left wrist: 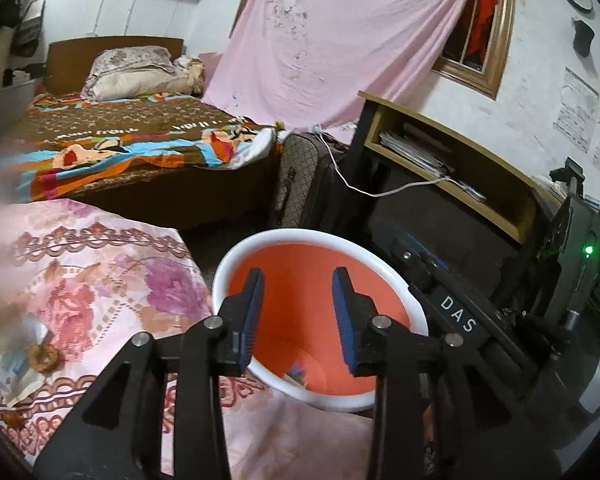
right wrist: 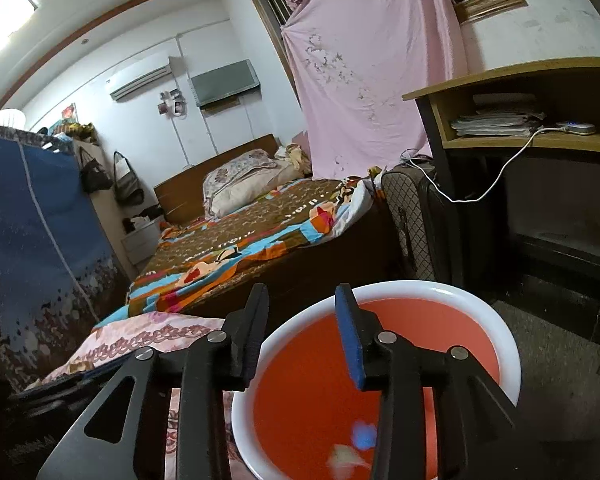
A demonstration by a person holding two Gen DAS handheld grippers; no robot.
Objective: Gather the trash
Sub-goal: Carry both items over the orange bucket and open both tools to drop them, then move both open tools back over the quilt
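Blurred past telling: blue-and-pale scraps (right wrist: 356,446) low in bin (right wrist: 496,320), near frame's bottom edge. Too small to name: bits (left wrist: 296,372) at bin's bottom. Smeared at left edge: litter (left wrist: 20,356) on cloth (left wrist: 100,272).

The left gripper (left wrist: 298,284) is pointing forward and downward, its two black arms reaching out from the bottom edge of the left wrist view. Its jaws are standing parted — the blue pads (left wrist: 253,312) are facing each other across an empty gap, pressing on nothing. The right gripper (right wrist: 302,300) is pointing forward at a shallower downward angle in its own view, with the same posture: jaws parted, blue-edged fingers (right wrist: 350,332) gripping nothing between them. The right gripper's black body, lettered DAS, is also showing at the right of the left wrist view — the two units are sitting close together, side by side.
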